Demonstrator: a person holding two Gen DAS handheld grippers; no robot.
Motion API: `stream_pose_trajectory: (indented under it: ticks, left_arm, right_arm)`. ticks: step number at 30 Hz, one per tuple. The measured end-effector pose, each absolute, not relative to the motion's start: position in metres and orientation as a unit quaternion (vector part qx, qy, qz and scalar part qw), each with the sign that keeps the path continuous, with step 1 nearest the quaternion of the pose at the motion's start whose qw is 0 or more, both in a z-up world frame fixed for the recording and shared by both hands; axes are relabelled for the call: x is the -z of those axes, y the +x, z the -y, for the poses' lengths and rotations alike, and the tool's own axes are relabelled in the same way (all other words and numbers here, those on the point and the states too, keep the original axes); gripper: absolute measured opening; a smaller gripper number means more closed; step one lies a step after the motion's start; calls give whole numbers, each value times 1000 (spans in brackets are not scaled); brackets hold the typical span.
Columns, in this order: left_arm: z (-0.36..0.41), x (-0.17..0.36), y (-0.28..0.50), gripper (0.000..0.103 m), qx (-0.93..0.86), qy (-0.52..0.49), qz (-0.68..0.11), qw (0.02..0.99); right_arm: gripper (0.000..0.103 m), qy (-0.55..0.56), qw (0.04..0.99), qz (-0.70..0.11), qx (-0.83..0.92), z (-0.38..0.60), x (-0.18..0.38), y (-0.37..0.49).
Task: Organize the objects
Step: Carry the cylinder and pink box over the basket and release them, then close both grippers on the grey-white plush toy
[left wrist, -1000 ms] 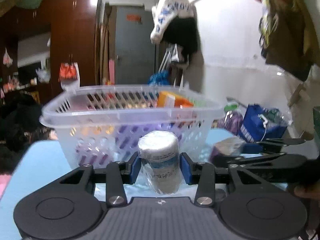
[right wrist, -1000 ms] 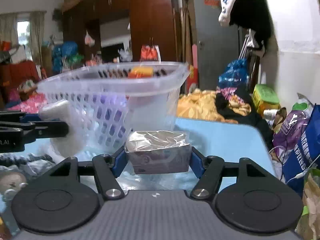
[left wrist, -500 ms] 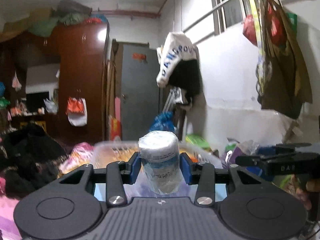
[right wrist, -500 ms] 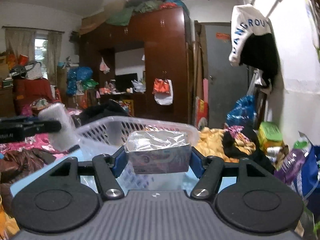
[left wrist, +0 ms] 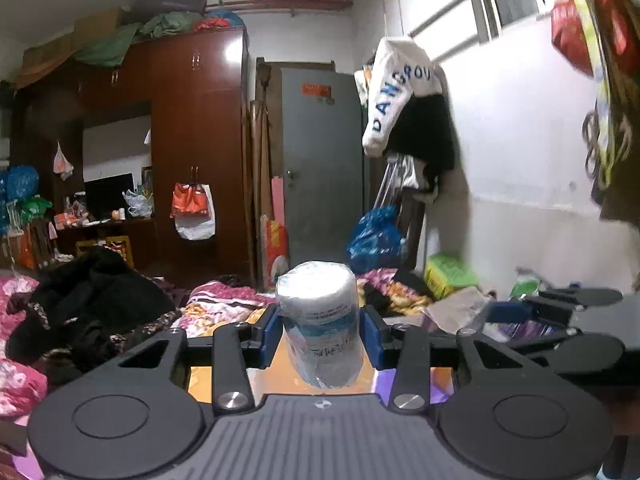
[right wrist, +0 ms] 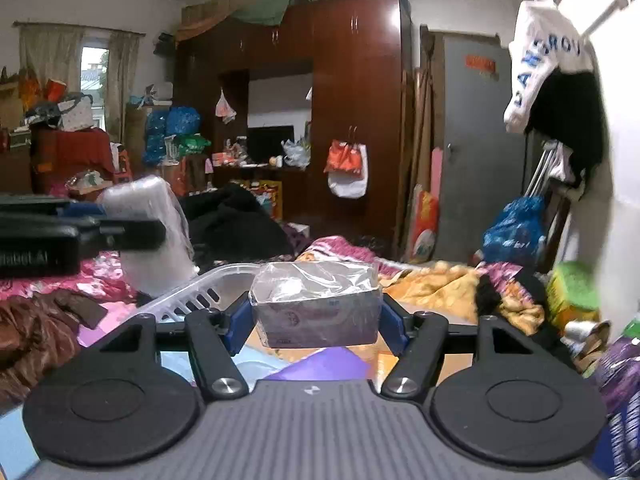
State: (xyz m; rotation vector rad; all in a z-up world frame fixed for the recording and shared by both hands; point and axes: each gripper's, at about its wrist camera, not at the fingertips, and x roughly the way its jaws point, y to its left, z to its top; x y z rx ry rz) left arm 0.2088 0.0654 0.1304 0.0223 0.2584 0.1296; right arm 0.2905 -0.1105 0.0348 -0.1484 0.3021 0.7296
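Observation:
My left gripper (left wrist: 320, 330) is shut on a white plastic-wrapped roll (left wrist: 318, 322), held upright and raised. My right gripper (right wrist: 316, 320) is shut on a small grey box wrapped in clear plastic (right wrist: 316, 306), also raised. The clear plastic basket (right wrist: 192, 300) lies just below and ahead of the right gripper; only its near-left rim shows, with orange and purple items (right wrist: 320, 364) inside. In the right wrist view the left gripper with its roll (right wrist: 148, 236) is to the left. In the left wrist view the right gripper (left wrist: 560, 316) is to the right.
A cluttered room lies beyond: piles of clothes and blankets (left wrist: 92, 312), a brown wardrobe (left wrist: 192, 152), a grey door (left wrist: 320, 168), garments hanging on the right wall (left wrist: 404, 96). A blue table edge (right wrist: 12, 432) shows at lower left of the right wrist view.
Both grippers have risen from table level in front of the basket to above its rim, each still holding its object. The basket has dropped low in both views.

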Motion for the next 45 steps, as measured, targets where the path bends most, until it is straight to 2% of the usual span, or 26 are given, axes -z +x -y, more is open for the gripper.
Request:
stream_pose_trajectory:
  ticks: [9, 26, 27, 28, 29, 31, 32, 33, 38, 40, 42, 45]
  left_arm:
    - [-75, -98, 234, 46, -55, 10, -181, 982]
    - [-84, -84, 239, 46, -72, -17, -200, 977]
    - [-85, -84, 240, 47, -70, -20, -199, 977]
    - [-86, -83, 239, 47, -67, -24, -197, 978]
    - [-86, -83, 238, 49, -64, -25, -191, 979]
    - [-85, -85, 237, 64, -75, -19, -185, 980]
    - [-86, -85, 234, 79, -86, -16, -179, 980]
    - [-86, -86, 230, 88, -86, -16, -172, 981]
    - [-89, -91, 185, 88, -59, -34, -125, 990]
    - [-86, -84, 157, 88, -44, -30, -112, 992]
    - [-83, -71, 128, 88, -36, -31, -106, 993]
    - [-78, -49, 86, 88, -27, -29, -90, 995]
  right_arm:
    - [67, -99, 915, -164, -355, 106, -15, 295]
    - [68, -81, 913, -161, -366, 106, -17, 296]
    - [69, -83, 914, -161, -364, 105, -18, 296]
    - [77, -85, 914, -163, -363, 104, -18, 296]
    - [85, -84, 914, -164, -361, 105, -19, 296]
    - [101, -75, 922, -148, -349, 111, -21, 293]
    - [103, -65, 924, -142, -348, 116, -23, 290]
    - [103, -54, 924, -142, -350, 122, -25, 289]
    - [103, 10, 919, -164, -358, 162, -22, 265]
    - [103, 17, 915, -175, -364, 181, -6, 247]
    - [103, -1, 923, -116, -367, 205, 15, 214]
    - [103, -6, 925, -143, -352, 228, 46, 184]
